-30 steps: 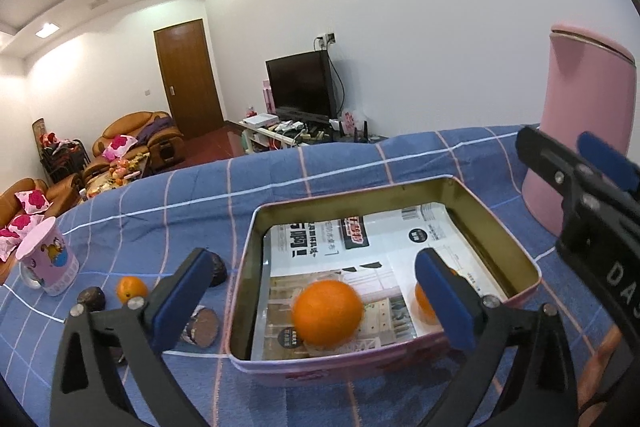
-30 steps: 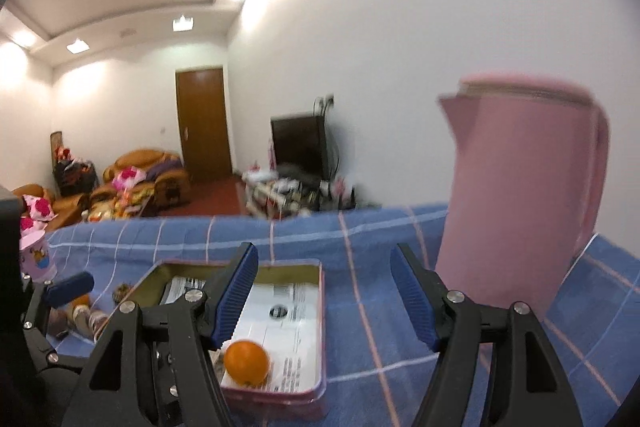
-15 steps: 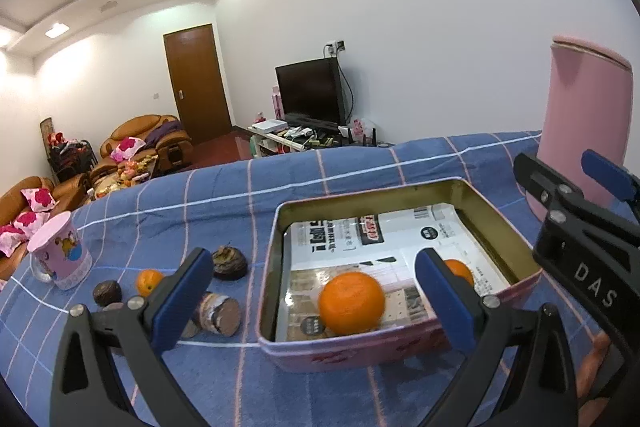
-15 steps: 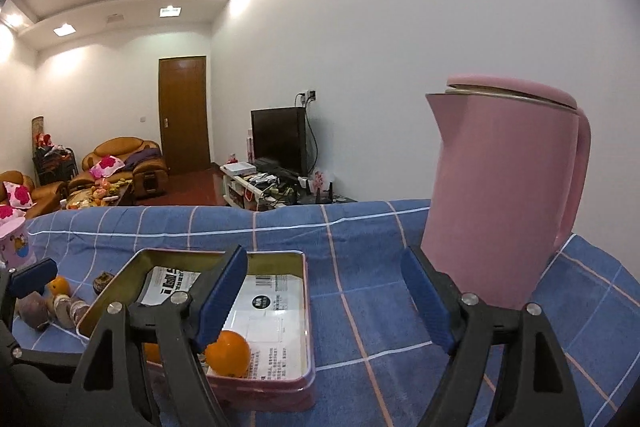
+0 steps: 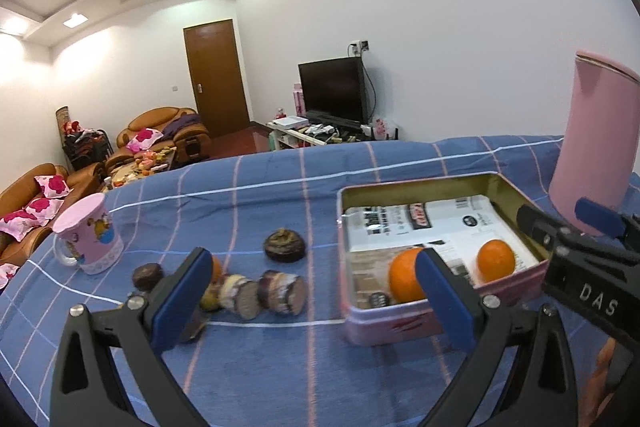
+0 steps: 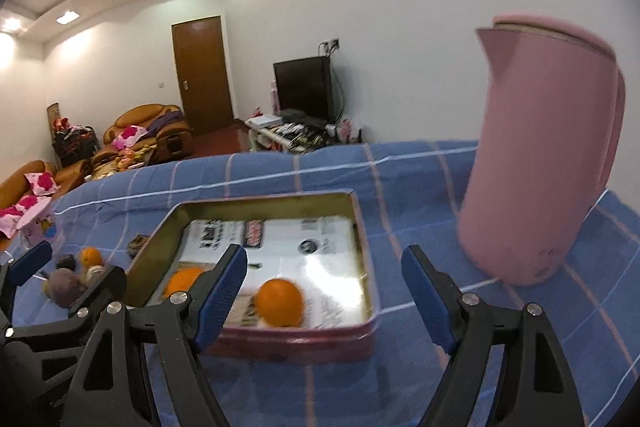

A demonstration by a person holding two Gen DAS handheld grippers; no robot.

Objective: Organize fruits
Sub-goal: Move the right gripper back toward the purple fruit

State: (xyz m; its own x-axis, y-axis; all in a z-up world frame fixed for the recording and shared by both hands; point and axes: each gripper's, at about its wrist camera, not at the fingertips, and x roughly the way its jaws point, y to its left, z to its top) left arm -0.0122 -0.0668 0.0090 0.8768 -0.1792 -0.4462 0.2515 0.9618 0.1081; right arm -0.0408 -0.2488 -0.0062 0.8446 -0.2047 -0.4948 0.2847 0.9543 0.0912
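A pink tin box (image 5: 420, 325) lined with printed paper holds two oranges (image 5: 404, 277) (image 5: 495, 261); the box also shows in the right wrist view (image 6: 304, 343). Left of it on the blue checked cloth lie a small orange (image 5: 216, 269), a dark round fruit (image 5: 284, 246), a small dark fruit (image 5: 147, 275) and cut purple fruit pieces (image 5: 282, 291). My left gripper (image 5: 310, 301) is open and empty above the cloth, between the loose fruit and the box. My right gripper (image 6: 326, 301) is open and empty over the box's near right corner.
A tall pink kettle (image 5: 592, 143) stands right of the box; it also shows in the right wrist view (image 6: 540, 163). A pink mug (image 5: 88, 241) stands at the far left. The table's far edge drops off toward a living room with sofas and a TV.
The left gripper has swung left, bringing the loose fruit into the middle of its view. The right gripper has shifted toward the box, now blurred. Both stay open.
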